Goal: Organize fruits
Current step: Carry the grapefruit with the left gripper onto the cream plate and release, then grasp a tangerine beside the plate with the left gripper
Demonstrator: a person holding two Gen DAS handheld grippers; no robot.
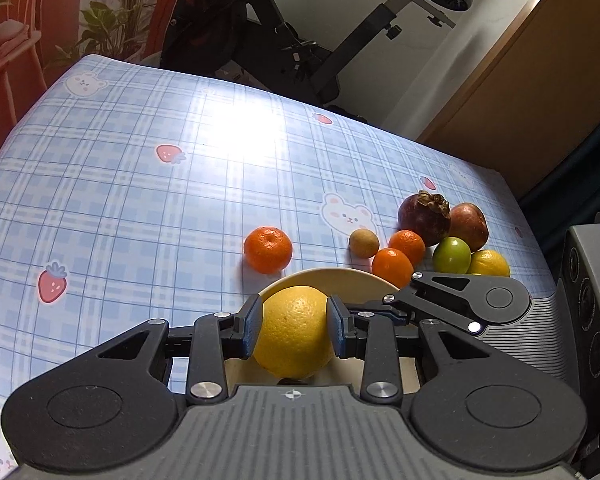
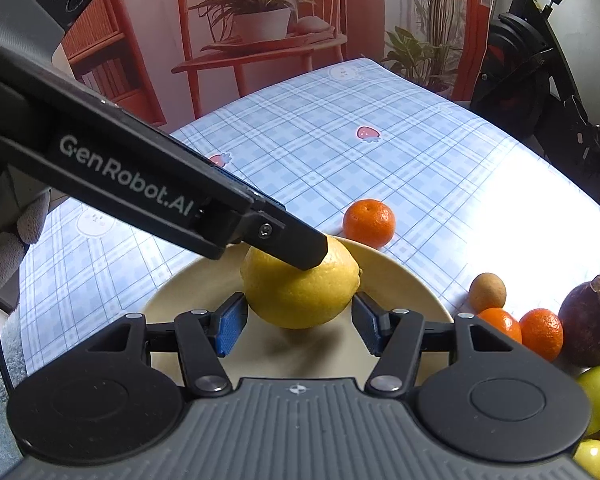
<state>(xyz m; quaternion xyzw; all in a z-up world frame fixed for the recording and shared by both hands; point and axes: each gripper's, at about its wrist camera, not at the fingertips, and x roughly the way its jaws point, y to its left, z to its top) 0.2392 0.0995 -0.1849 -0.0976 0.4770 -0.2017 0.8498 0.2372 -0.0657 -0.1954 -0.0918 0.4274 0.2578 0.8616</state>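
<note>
My left gripper is shut on a big yellow lemon, held over a cream plate near the table's front. In the right wrist view one left finger reaches in from the upper left and presses the lemon above the plate. My right gripper is open, its blue pads flanking the lemon's near side without pressing it. It also shows at the plate's right edge as the right gripper.
A lone mandarin lies just beyond the plate. To the right sits a pile: a small brown fruit, two mandarins, a mangosteen, a green fruit, another lemon. An exercise bike stands behind the table.
</note>
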